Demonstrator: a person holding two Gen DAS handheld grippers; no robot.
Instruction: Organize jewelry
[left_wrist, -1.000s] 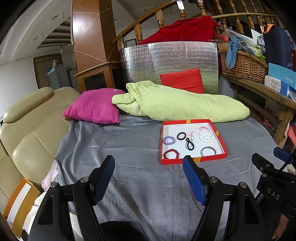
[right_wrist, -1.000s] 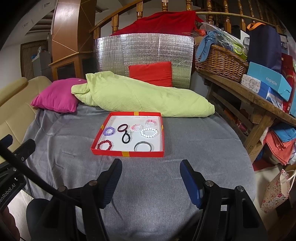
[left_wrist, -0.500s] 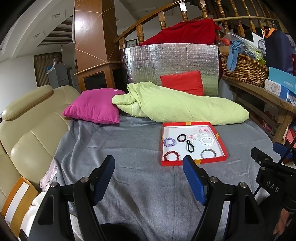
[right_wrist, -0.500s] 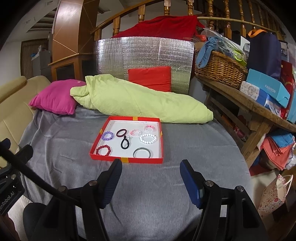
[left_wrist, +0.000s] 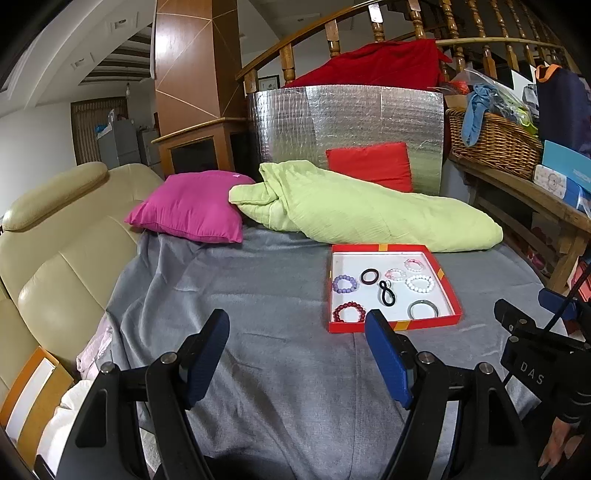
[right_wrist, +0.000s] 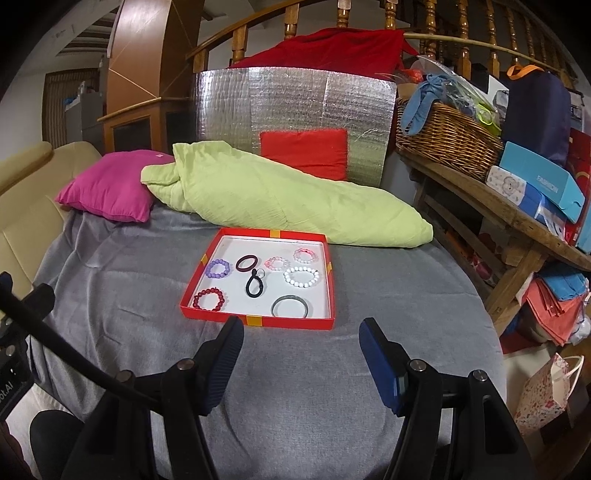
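Jewelry tray (right_wrist: 258, 320), red rim, white floor, flat on grey blanket (right_wrist: 110, 288) ahead of my grippers; long side runs across. Bracelets inside, black hair tie (right_wrist: 254, 286) lengthwise away from me. My left gripper (left_wrist: 295, 334) and right gripper (right_wrist: 301, 338) gape, empty.

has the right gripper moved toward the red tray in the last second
Yes. In its own view the right gripper has closed in: the red tray now lies nearer its fingertips against the grey blanket.
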